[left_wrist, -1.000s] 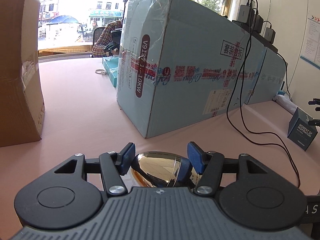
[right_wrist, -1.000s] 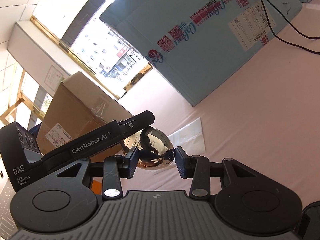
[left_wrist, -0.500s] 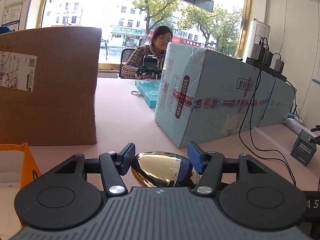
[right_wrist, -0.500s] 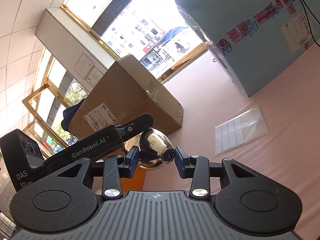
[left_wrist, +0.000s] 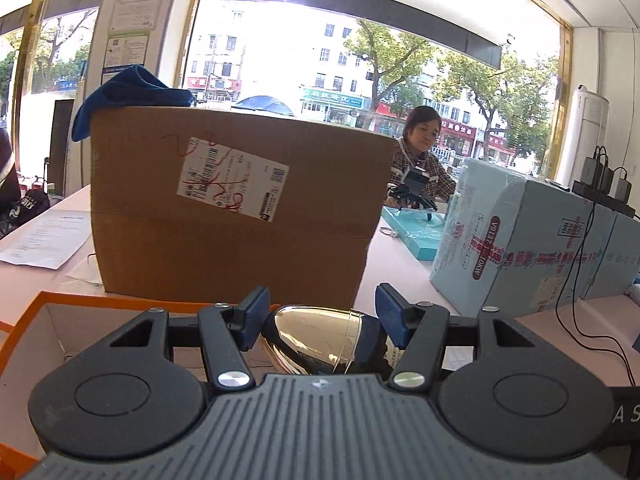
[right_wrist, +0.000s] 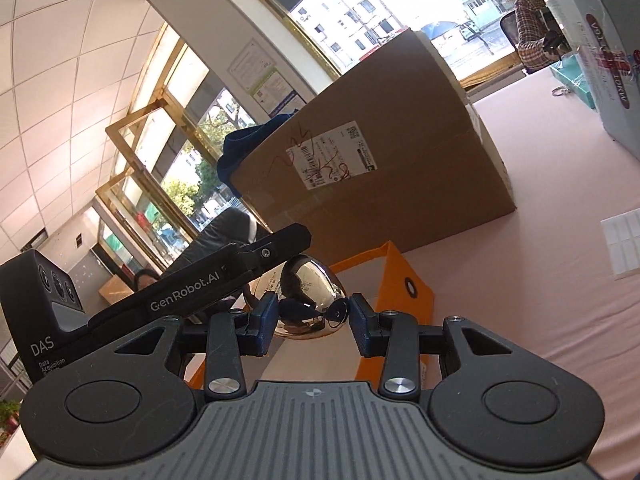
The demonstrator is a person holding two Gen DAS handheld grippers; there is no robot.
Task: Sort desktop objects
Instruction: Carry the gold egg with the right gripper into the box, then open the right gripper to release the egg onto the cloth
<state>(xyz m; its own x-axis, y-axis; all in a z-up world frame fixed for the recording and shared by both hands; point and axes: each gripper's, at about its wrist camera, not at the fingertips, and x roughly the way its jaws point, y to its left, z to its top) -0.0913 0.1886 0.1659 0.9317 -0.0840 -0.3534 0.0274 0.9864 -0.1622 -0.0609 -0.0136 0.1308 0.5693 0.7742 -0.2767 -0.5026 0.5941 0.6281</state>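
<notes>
The left gripper (left_wrist: 320, 316) holds a shiny gold, egg-shaped object (left_wrist: 316, 340) low between its blue-padded jaws; the object sits far back toward the gripper body, and whether the pads actually press on it cannot be told from the left wrist view, since a gap shows at each pad tip. In the right wrist view the same mirror-bright object (right_wrist: 310, 300) hangs beneath the left gripper's black body, which is marked GenRobot.AI, and lies between the right gripper's (right_wrist: 313, 312) jaws — the left pad is touching or just beside it, the right pad stands slightly apart, so whether the right jaws grip it cannot be told either. Directly below and behind the object is an open orange box (left_wrist: 100, 300) with a pale inside, resting on the pink worktop (right_wrist: 540, 280). Just beyond the orange box stands a large brown cardboard carton (left_wrist: 236, 220) bearing a white shipping label, with a blue cloth (left_wrist: 128, 96) draped on its top left corner. To the right sits a pale blue carton (left_wrist: 520, 248) with red printing, a black cable (left_wrist: 576, 280) trailing down its face. A sheet of white labels (right_wrist: 624, 240) lies flat on the worktop to the right. A seated person (left_wrist: 420, 160) in a plaid shirt is at the far end.
</notes>
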